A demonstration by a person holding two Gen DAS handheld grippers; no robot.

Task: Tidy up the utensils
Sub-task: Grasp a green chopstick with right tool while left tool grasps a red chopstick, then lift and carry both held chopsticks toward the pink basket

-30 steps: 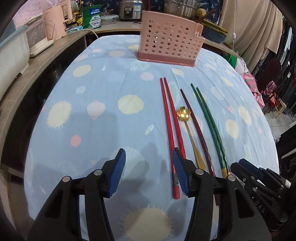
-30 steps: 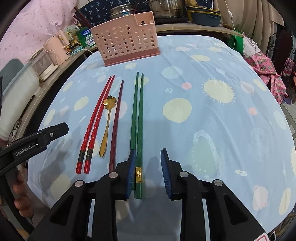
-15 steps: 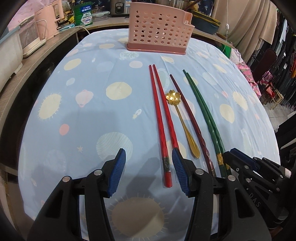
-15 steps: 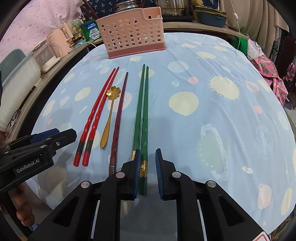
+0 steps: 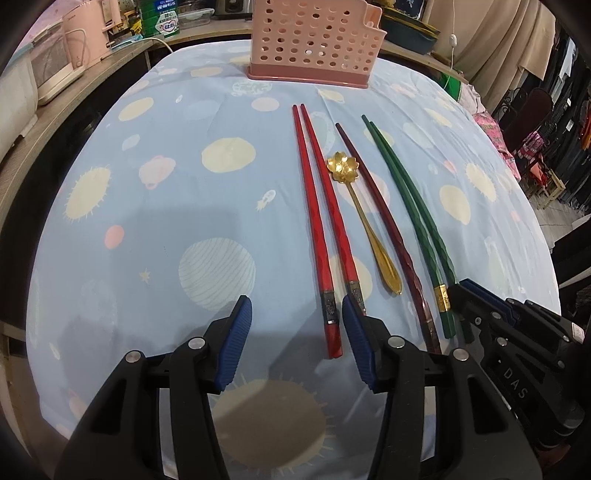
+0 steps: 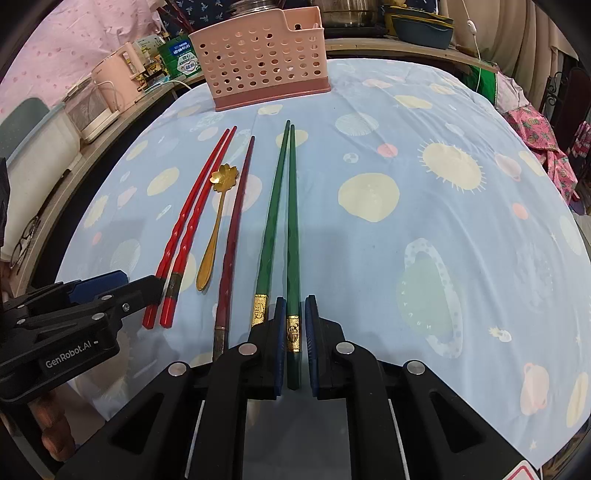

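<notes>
On the blue cloth lie two red chopsticks (image 5: 321,221) (image 6: 184,229), a gold flower spoon (image 5: 365,221) (image 6: 216,221), one dark red chopstick (image 5: 388,229) (image 6: 232,236) and two green chopsticks (image 5: 417,221) (image 6: 273,221). A pink perforated holder (image 5: 314,40) (image 6: 264,55) stands at the far side. My left gripper (image 5: 297,339) is open, with the left red chopstick's end between its pads. My right gripper (image 6: 293,339) has closed around the near end of the right green chopstick (image 6: 293,332); the other green one lies just outside its left pad.
A wooden counter (image 5: 74,92) with a pink appliance (image 6: 114,81) and containers runs along the left. Pots and bowls (image 6: 421,26) sit behind the holder. The cloth (image 6: 443,221) drops off at the right edge, beside hanging clothes.
My right gripper's pads have closed from wide apart onto the right green chopstick. My left gripper has pulled back toward the red chopsticks' near ends and stays open.
</notes>
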